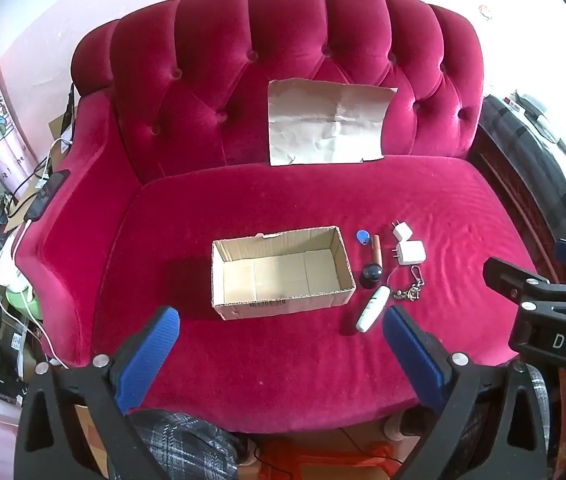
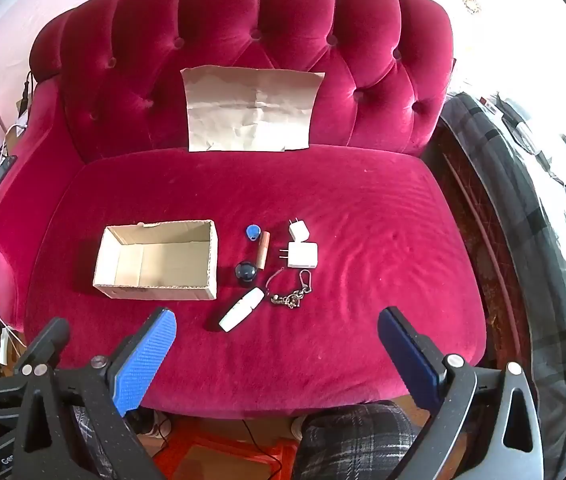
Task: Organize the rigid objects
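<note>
Your left gripper (image 1: 281, 338) and right gripper (image 2: 277, 338) both hang with jaws spread wide and nothing between them, well short of the cardboard box (image 2: 159, 260). The box sits bare inside, top open for loading. Just right of it cluster 2 white chargers (image 2: 302, 255), a white tube (image 2: 242, 309) and a keychain (image 2: 293, 294).

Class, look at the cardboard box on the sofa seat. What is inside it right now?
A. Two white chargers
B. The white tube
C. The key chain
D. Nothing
D: the cardboard box shows only its bare bottom, while the small items, like the white chargers, lie on the seat to its right.
</note>
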`<state>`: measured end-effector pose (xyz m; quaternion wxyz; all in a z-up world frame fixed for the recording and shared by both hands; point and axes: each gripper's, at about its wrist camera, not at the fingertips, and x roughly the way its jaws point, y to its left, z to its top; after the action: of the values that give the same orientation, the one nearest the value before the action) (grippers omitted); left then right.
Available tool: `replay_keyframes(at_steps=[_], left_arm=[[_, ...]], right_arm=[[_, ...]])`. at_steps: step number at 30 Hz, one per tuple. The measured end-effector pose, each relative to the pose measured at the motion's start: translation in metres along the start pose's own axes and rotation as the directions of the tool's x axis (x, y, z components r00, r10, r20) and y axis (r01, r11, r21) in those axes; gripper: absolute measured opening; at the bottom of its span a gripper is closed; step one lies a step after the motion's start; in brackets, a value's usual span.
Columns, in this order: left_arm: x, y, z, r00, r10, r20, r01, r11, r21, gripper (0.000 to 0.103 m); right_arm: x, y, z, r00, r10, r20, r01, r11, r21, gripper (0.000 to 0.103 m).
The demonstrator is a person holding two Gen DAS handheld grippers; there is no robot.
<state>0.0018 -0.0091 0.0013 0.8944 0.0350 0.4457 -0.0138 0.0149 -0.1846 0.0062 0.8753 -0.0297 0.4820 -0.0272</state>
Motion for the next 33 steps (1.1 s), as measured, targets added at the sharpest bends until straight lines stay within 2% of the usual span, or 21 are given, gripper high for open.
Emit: replay_keyframes(at_steps=[33], left_arm=[[0.008,0.002,0.007,1.000,-0.012,-0.021,0.012,1.000,0.013,0.103]], right_arm=[[0.013,0.000,0.009,0.999,0.013,-0.039,-0.013,1.000,-0.003,0.103]])
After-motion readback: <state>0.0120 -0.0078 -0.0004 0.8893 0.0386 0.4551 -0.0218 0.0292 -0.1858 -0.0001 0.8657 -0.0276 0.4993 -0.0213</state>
